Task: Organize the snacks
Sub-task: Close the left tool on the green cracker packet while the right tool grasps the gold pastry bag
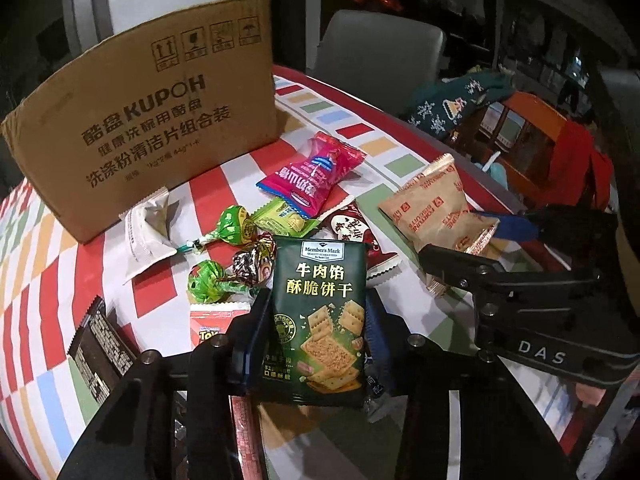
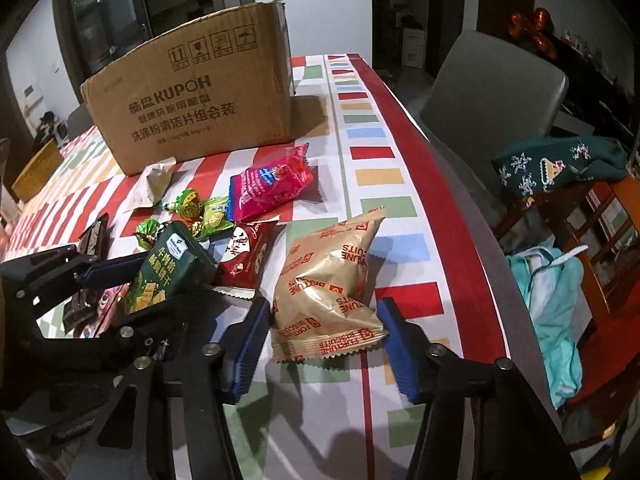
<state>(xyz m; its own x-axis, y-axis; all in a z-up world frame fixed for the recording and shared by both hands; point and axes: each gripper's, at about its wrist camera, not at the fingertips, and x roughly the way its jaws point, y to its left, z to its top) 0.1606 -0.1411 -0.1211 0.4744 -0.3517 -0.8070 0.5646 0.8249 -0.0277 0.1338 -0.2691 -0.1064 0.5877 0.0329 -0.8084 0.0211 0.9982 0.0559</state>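
Observation:
A dark green cracker packet (image 1: 320, 312) stands upright between the blue pads of my left gripper (image 1: 316, 336), which is shut on its two sides. From the right wrist view the same green packet (image 2: 168, 268) tilts in that gripper (image 2: 136, 288), just above the pile. My right gripper (image 2: 326, 344) is shut on a tan fortune biscuit packet (image 2: 332, 280), one pad against each side of its lower end. The tan packet (image 1: 432, 208) lies on the cloth right of the pile, with the right gripper (image 1: 476, 240) at its near corner.
An open cardboard box (image 1: 152, 120) stands behind the pile on the striped tablecloth (image 1: 48, 280). Loose snacks: a pink packet (image 1: 312, 172), green lollipops (image 1: 232, 228), a dark red packet (image 1: 352, 228), a black bar (image 1: 100, 344). A grey chair (image 2: 492, 88) stands beyond the table's right edge.

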